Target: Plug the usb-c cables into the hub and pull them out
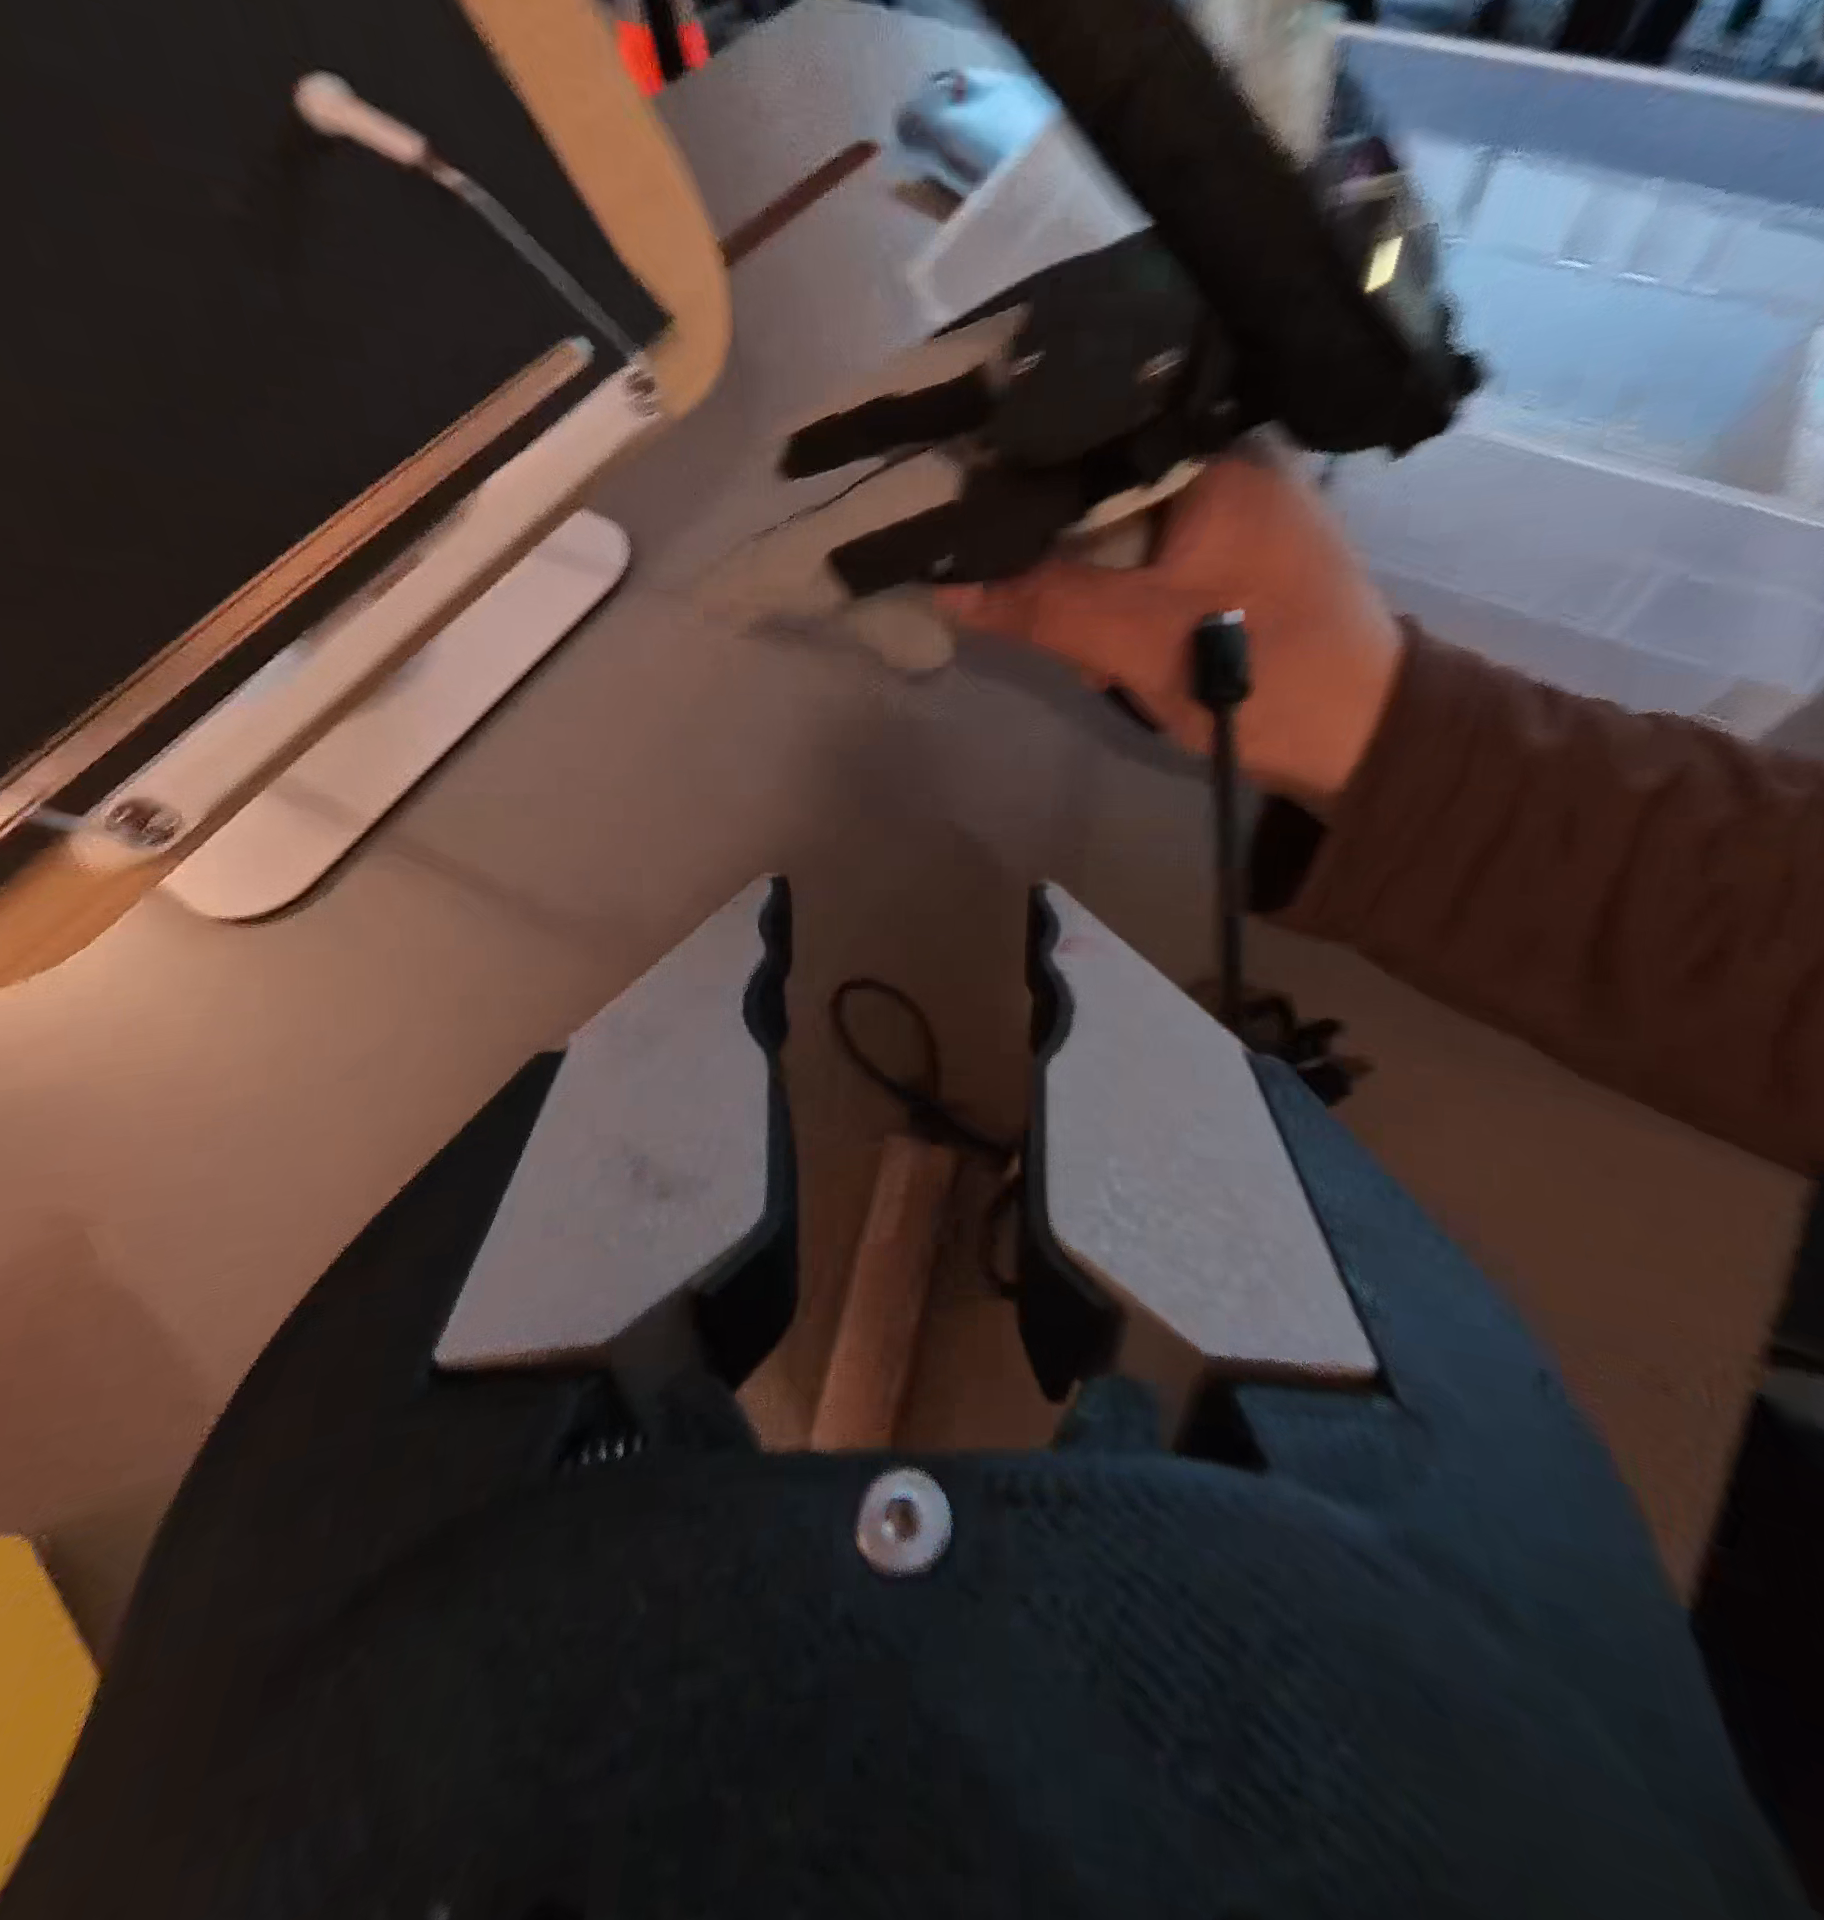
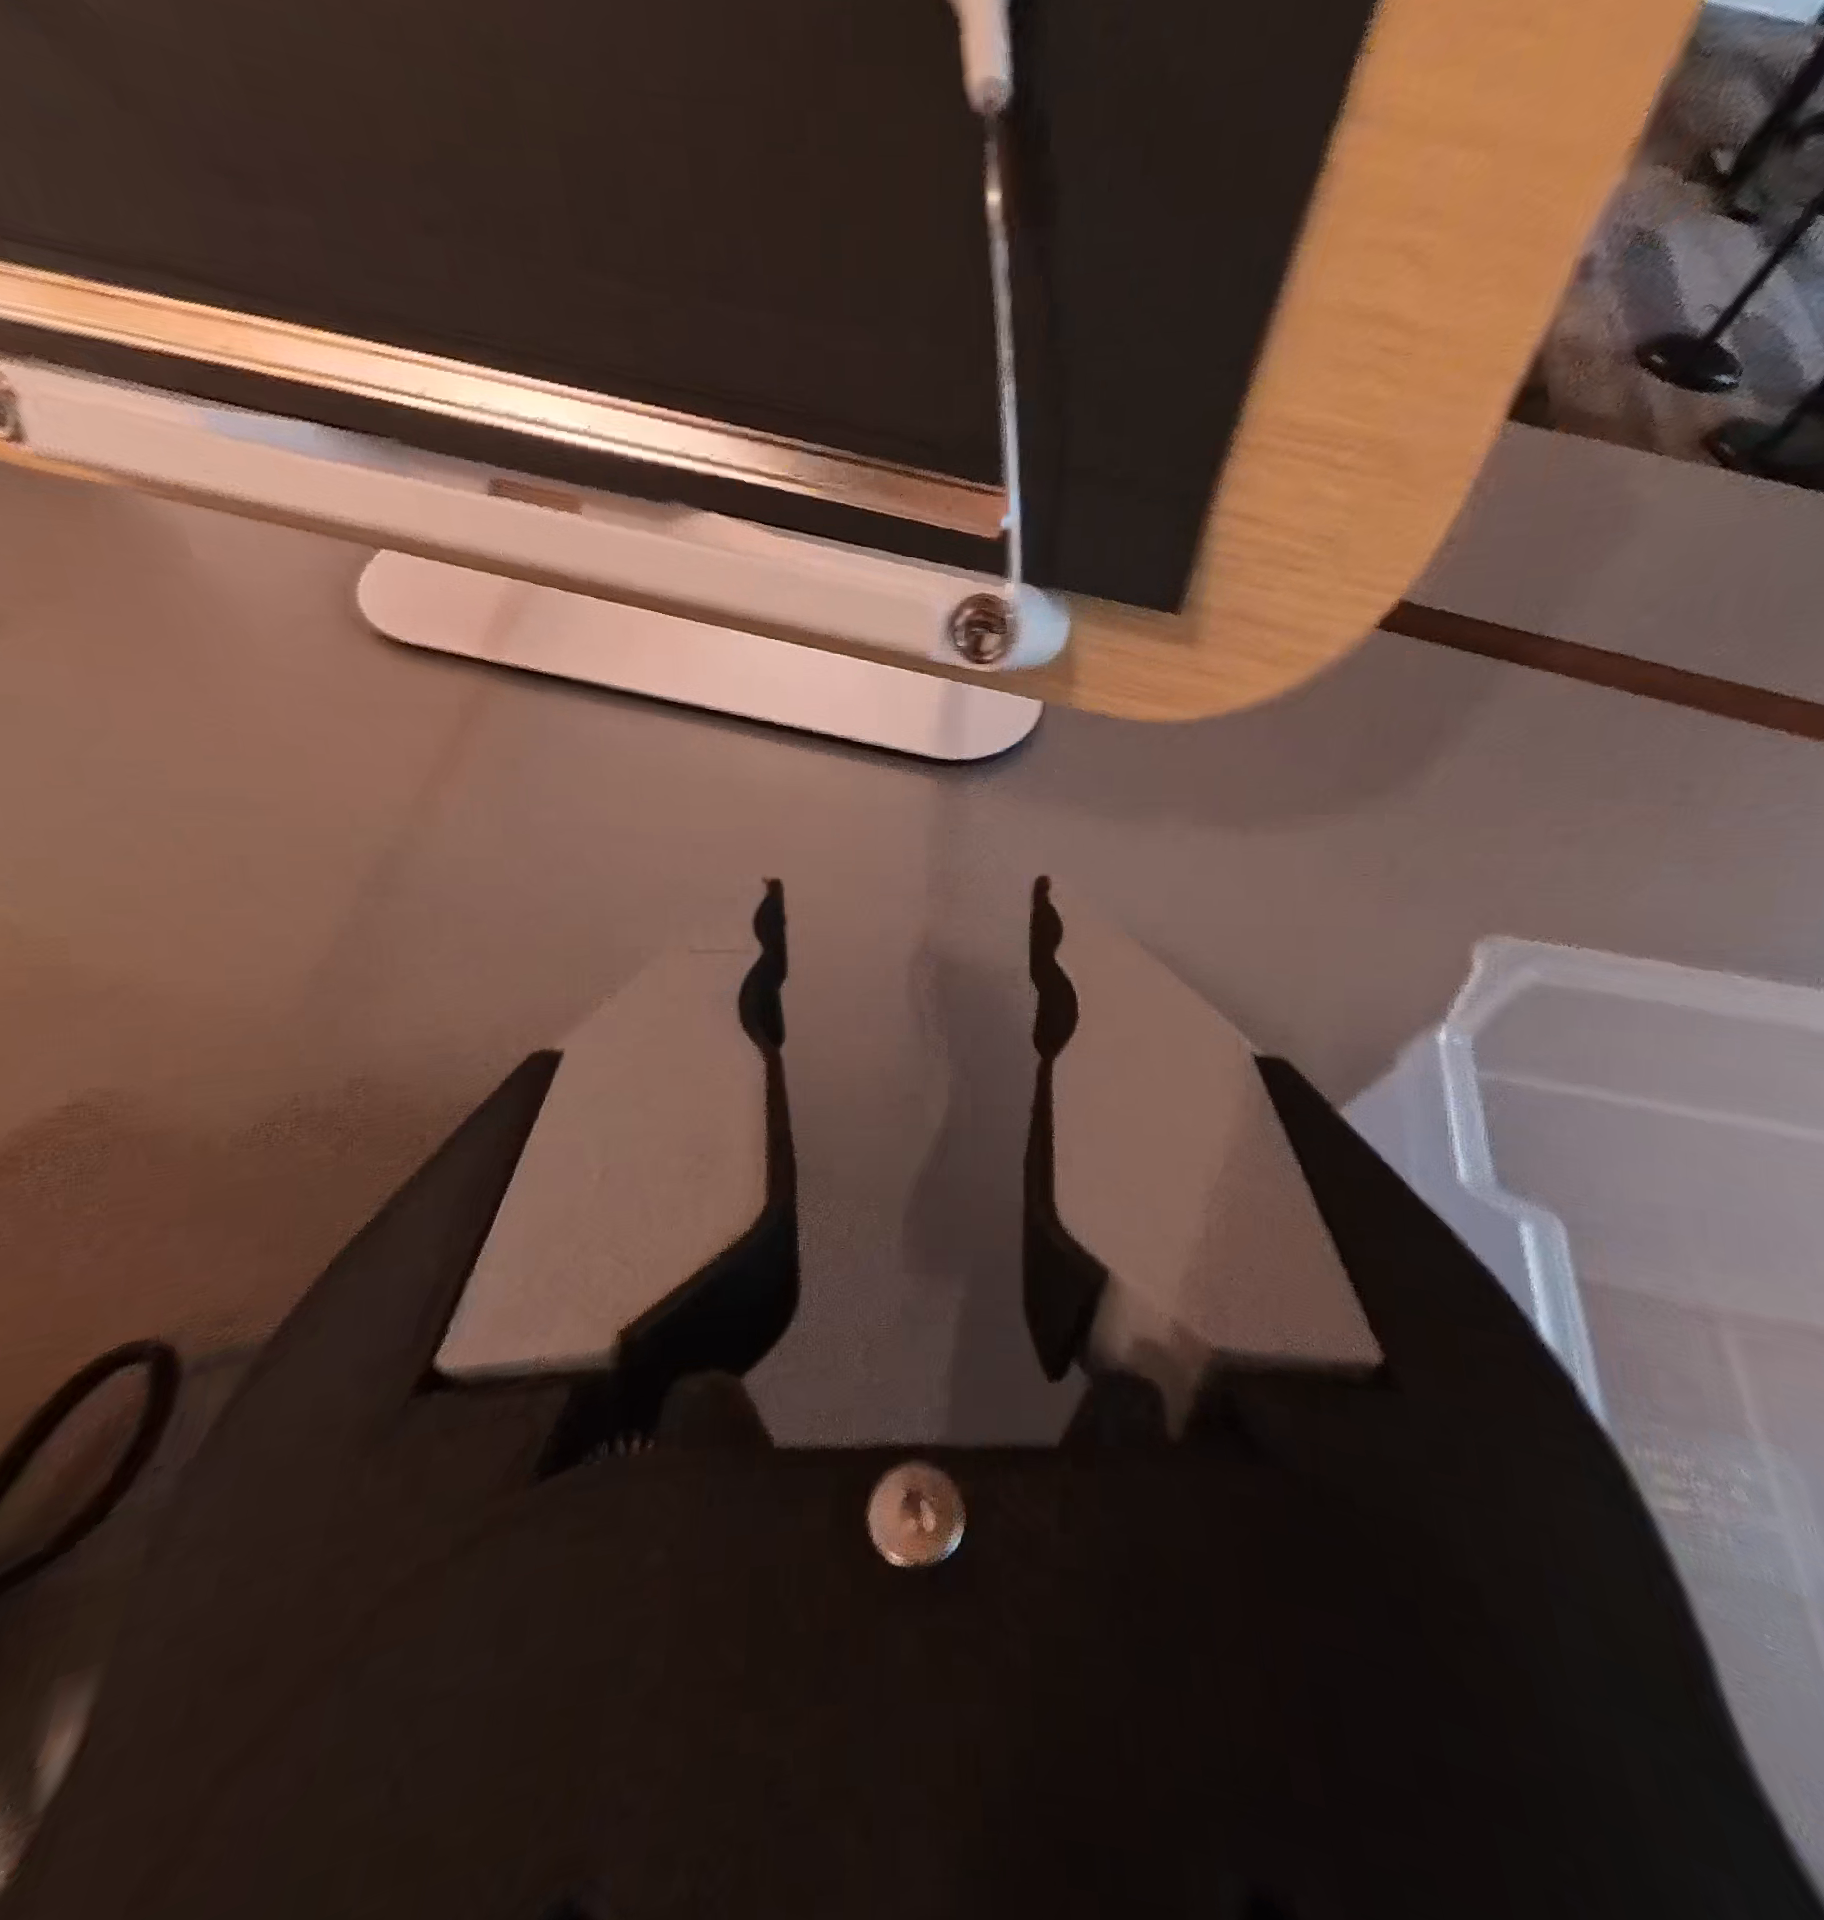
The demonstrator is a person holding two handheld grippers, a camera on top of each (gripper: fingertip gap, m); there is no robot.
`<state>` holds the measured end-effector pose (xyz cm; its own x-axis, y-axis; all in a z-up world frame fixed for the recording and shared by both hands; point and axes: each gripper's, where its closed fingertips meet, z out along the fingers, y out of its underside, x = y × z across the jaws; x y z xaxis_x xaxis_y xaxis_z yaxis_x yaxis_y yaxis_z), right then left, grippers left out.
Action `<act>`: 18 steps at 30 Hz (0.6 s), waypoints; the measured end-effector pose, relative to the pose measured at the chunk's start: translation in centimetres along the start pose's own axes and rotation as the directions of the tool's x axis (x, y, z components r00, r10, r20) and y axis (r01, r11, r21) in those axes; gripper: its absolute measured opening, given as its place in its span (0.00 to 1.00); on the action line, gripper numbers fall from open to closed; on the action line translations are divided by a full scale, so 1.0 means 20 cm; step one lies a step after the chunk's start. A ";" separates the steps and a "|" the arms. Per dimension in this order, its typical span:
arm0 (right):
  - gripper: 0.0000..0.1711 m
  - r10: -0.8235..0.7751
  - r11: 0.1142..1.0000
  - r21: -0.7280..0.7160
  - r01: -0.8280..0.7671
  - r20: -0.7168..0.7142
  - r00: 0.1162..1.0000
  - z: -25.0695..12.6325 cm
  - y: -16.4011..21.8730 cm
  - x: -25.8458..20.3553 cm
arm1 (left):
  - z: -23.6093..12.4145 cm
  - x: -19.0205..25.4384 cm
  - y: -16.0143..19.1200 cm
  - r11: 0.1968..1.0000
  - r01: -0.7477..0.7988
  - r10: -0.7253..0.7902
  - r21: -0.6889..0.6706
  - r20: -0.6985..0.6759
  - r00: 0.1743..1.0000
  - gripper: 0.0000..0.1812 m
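A black usb-c cable (image 1: 1226, 727) stands plug-up beside the person's hand (image 1: 1220, 623); more cable loops on the worktop (image 1: 368, 1039). Both the left hand-held gripper (image 1: 906, 904) and the right hand-held gripper (image 2: 903, 904) gape empty. No hub shows; a blurred, hasty grab could miss.

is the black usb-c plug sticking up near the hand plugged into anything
Out. The usb-c plug stands upright with its metal tip bare in the air in front of the hand, its cable running down to the table.
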<state>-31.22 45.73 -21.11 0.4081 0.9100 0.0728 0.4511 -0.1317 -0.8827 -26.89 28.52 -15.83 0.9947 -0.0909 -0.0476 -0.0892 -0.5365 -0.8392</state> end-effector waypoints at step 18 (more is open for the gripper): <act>0.31 -0.056 0.995 0.102 0.024 0.330 0.942 -0.19 -0.17 -0.39 | 0.07 -0.46 0.34 0.991 -0.053 0.023 0.122 0.233 0.972 0.12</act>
<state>-32.95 37.52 -16.97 0.0972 0.9947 -0.0350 0.3774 -0.0694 -0.9234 -36.68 26.79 -21.85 0.9768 0.0946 -0.1922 -0.1351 -0.4241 -0.8955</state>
